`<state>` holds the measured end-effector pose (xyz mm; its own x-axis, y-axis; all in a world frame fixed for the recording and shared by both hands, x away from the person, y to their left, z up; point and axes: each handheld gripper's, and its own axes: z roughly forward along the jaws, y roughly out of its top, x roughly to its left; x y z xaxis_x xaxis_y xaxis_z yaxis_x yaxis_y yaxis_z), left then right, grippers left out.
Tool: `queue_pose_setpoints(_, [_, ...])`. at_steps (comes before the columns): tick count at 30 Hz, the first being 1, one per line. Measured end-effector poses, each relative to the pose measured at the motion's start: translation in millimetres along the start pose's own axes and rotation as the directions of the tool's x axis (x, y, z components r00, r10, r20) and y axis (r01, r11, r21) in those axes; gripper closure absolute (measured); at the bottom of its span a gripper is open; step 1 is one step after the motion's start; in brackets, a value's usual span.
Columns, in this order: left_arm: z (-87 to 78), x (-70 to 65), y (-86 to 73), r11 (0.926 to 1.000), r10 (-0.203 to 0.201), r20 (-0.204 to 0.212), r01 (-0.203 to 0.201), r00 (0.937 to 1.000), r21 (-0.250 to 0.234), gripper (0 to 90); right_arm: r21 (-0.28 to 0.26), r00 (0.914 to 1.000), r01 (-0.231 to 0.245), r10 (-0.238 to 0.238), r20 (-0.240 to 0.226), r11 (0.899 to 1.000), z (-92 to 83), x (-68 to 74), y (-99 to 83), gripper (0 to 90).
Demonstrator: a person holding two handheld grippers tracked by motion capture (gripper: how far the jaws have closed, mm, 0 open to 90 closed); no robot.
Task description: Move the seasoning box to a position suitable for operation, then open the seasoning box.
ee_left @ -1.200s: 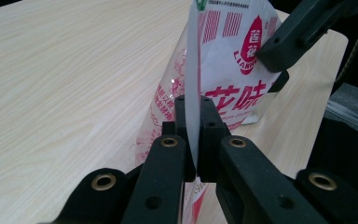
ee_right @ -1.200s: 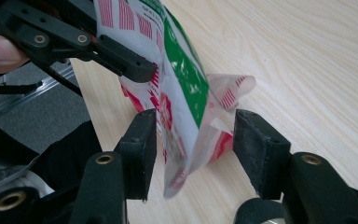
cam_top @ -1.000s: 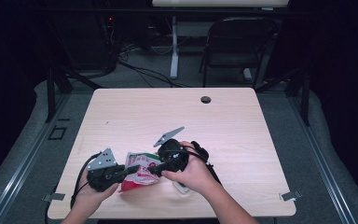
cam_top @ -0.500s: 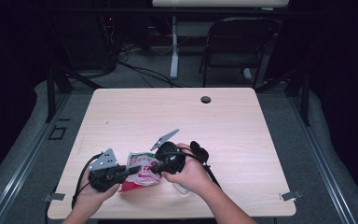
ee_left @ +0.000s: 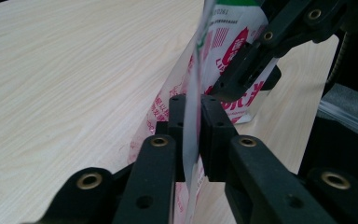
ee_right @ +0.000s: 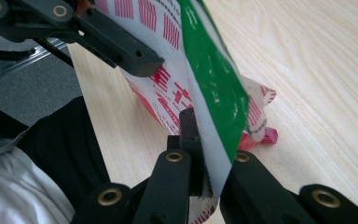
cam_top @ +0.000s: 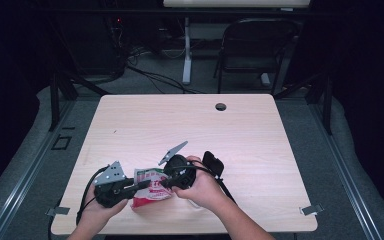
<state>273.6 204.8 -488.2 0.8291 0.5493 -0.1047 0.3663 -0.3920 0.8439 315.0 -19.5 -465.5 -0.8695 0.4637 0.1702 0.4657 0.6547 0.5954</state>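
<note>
Packet: we hold the red-and-white snack packet (cam_top: 150, 187) just above the desk (cam_top: 260, 150) near its front edge, between both claws.
Left claw (ee_left: 192, 122): jaws just easing apart, still pinching the packet's edge.
Right claw (ee_right: 204, 135): just closed, clenched on the packet's green-striped edge.

Right gripper (ee_right: 200, 154) has just closed its fingers onto the snack bag (cam_top: 150, 184); a second ago they stood open. Left gripper (ee_left: 193, 135) loosened slightly, bag edge between its fingers.

red-white-green printed packet (cam_top: 151, 184), upright, near table edge
</note>
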Motion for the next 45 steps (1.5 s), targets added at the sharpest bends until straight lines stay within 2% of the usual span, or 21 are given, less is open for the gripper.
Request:
queue_pose_setpoints(4, [-1.1, 1.4, -3.8, 0.9998, -0.012, 0.004, 0.012, 0.9999, -0.014, 66.9, 0.001, 0.9994, 0.035, -0.035, -0.002, 0.999, -3.9, 0.4, -0.2, 90.0])
queue_pose_setpoints(5, [-1.0, 2.0, -5.0, 0.9999, -0.008, -0.002, 0.008, 1.0, -0.013, 66.9, 0.001, 0.9994, 0.035, -0.035, -0.002, 0.999, -3.9, 0.4, -0.2, 90.0])
queue_pose_setpoints(6, [-1.3, 3.6, -7.6, 0.9998, -0.02, -0.004, 0.02, 0.9998, -0.007, 63.2, 0.003, 0.999, 0.044, -0.044, 0.003, 0.999, -5.6, 0.7, -0.4, 90.0])
queue_pose_setpoints(7, [-1.3, 3.6, -7.6, 0.9998, -0.02, -0.004, 0.02, 0.9998, -0.007, 61.5, -0.012, 0.9995, 0.031, -0.031, -0.002, 0.999, -5.3, 1.1, -1.0, 90.0])
queue_pose_setpoints(9, [0.0, 5.5, -10.5, 0.9993, -0.037, 0.013, 0.037, 0.9992, -0.006, 59.9, -0.01, 0.9994, 0.036, -0.036, -0.002, 0.999, -6.3, 0.4, -0.9, 90.0])
queue_pose_setpoints(10, [3.3, 6.6, -14.0, 0.9989, -0.046, 0.021, 0.046, 0.9987, 0.001, 56.4, -0.011, 0.9992, 0.041, -0.041, -0.004, 0.999, -7.7, -0.4, -0.4, 90.0])
queue_pose_setpoints(13, [7.5, 7.0, -18.0, 0.9991, -0.043, 0.023, 0.043, 0.9988, 0.004, 52.0, -0.014, 0.9992, 0.039, -0.039, -0.003, 0.999, -8.6, -0.4, -0.2, 90.0])
queue_pose_setpoints(14, [12.5, 7.6, -22.0, 0.9996, -0.025, 0.024, 0.025, 0.9994, 0.011, 48.7, -0.02, 0.9992, 0.039, -0.039, -0.003, 0.999, -8.5, -0.2, -0.1, 90.0])
queue_pose_setpoints(15, [12.5, 7.6, -22.0, 0.9996, -0.025, 0.024, 0.025, 0.9994, 0.011, 47.4, -0.028, 0.9993, 0.036, -0.036, -0.002, 0.999, -8.2, 0.1, -0.3, 90.0])
queue_pose_setpoints(17, [15.6, 8.1, -24.7, 0.9995, -0.025, 0.027, 0.024, 0.9993, 0.022, 45.9, -0.02, 0.9991, 0.043, -0.043, -0.002, 0.999, -9.3, -0.3, 0.2, 90.0])
queue_pose_setpoints(25, [18.1, 13.5, -32.5, 0.9986, -0.052, 0.042, 0.052, 0.9978, -0.001, 41.4, -0.015, 0.9982, 0.06, -0.06, 0.007, 0.998, -14.9, -0.6, 3.5, 90.0])
queue_pose_setpoints(28, [18.9, 17.3, -36.6, 0.9981, -0.061, 0.034, 0.062, 0.9975, -0.008, 38.4, -0.036, 0.9986, 0.052, -0.052, 0.009, 0.998, -15.5, 0.0, 4.0, 90.0])
queue_pose_setpoints(31, [19.7, 20.1, -38.8, 0.9973, -0.073, 0.036, 0.074, 0.9966, -0.004, 35.9, -0.034, 0.9981, 0.061, -0.061, 0.013, 0.998, -17.9, -0.3, 5.0, 90.0])
queue_pose_setpoints(34, [22.9, 22.0, -41.3, 0.9962, -0.087, 0.056, 0.087, 0.9946, -0.002, 35.1, -0.042, 0.9982, 0.059, -0.058, 0.016, 0.997, -20.5, -0.3, 6.0, 90.0])
queue_pose_setpoints(43, [36.6, 20.9, -45.5, 0.9964, -0.081, 0.067, 0.079, 0.9944, 0.03, 32.3, -0.048, 0.9977, 0.067, -0.066, 0.013, 0.997, -22.7, 1.8, 7.3, 90.0])
queue_pose_setpoints(45, [39.6, 20.4, -47.5, 0.9955, -0.09, 0.073, 0.088, 0.9932, 0.034, 31.1, -0.048, 0.9976, 0.069, -0.069, 0.007, 0.996, -23.3, 2.5, 7.7, 90.0])
